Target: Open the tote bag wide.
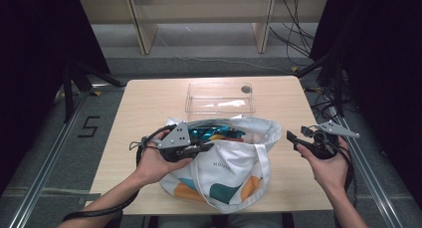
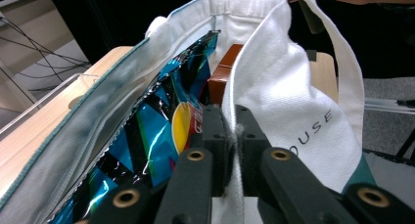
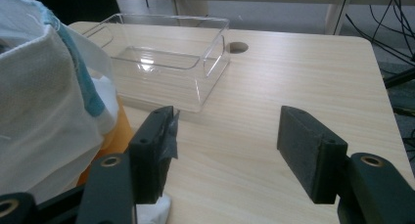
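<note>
White tote bag (image 2: 293, 101) rim sits pinched in the left claw (image 2: 238, 136), beside a foil packet (image 2: 161, 121); right claw (image 3: 227, 150) gapes.

A light wooden table (image 1: 149, 103) holds a white cloth bag (image 1: 234, 173) near the front edge. A clear plastic box (image 1: 220, 97) sits behind the bag, close to it.

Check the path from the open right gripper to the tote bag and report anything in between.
Nothing visible blocks it. The right gripper hangs open over bare table, with the tote bag just beside its left jaw. The clear plastic box sits farther back, off that path.
</note>
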The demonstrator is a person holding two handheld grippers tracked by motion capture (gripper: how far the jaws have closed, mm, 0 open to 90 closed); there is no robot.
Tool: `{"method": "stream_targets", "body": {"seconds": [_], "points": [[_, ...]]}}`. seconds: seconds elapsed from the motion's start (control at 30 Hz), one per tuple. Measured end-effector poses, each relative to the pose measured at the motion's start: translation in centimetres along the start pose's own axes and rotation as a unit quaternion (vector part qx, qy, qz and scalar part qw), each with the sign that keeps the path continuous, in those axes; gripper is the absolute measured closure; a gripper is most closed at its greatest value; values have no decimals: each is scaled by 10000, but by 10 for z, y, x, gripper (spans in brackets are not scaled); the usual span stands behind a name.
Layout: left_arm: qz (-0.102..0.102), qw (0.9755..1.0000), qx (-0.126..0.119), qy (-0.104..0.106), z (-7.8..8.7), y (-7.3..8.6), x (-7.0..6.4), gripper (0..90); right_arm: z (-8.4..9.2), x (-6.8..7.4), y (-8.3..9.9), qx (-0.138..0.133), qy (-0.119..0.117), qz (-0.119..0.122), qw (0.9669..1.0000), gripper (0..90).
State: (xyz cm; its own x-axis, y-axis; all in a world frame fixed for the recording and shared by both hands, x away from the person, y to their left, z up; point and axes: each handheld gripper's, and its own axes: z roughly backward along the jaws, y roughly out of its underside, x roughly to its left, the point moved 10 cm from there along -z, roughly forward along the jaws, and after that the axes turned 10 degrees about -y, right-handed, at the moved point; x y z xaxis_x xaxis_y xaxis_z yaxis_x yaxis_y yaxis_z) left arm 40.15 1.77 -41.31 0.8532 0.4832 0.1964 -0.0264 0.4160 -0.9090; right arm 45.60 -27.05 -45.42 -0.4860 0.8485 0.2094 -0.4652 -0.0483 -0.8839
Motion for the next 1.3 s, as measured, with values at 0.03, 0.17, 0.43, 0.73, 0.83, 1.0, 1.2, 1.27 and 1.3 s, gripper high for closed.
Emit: {"method": "stream_targets", "body": {"seconds": [0.03,0.17,0.43,0.73,0.83,1.0,1.2,1.27,1.3], "points": [[4,10000,-26,17,0,-1,-1,860,0,0,0,0,0,0,10000,401],[-83,9998,-105,125,5,-5,-6,870,-1,-1,0,-30,-18,60,10000,401],[-299,9986,-225,374,15,-9,-19,870,-1,-1,0,-2,-27,62,10000,400],[-403,9965,-109,720,20,-3,-35,870,-1,-2,1,5,-20,37,10000,399],[-403,9958,-60,823,21,-1,-41,870,1,-3,2,56,2,34,10000,397],[-460,9943,67,955,22,5,-49,870,-1,-2,2,73,-88,17,9999,396],[-418,9927,312,1091,16,18,-60,870,-1,-1,3,73,-71,-45,9999,395],[-493,9917,354,1138,15,20,-61,871,0,1,5,118,-43,-189,9997,396],[-433,9918,407,1131,14,23,-63,871,0,0,6,166,-27,-124,9998,395]]}}
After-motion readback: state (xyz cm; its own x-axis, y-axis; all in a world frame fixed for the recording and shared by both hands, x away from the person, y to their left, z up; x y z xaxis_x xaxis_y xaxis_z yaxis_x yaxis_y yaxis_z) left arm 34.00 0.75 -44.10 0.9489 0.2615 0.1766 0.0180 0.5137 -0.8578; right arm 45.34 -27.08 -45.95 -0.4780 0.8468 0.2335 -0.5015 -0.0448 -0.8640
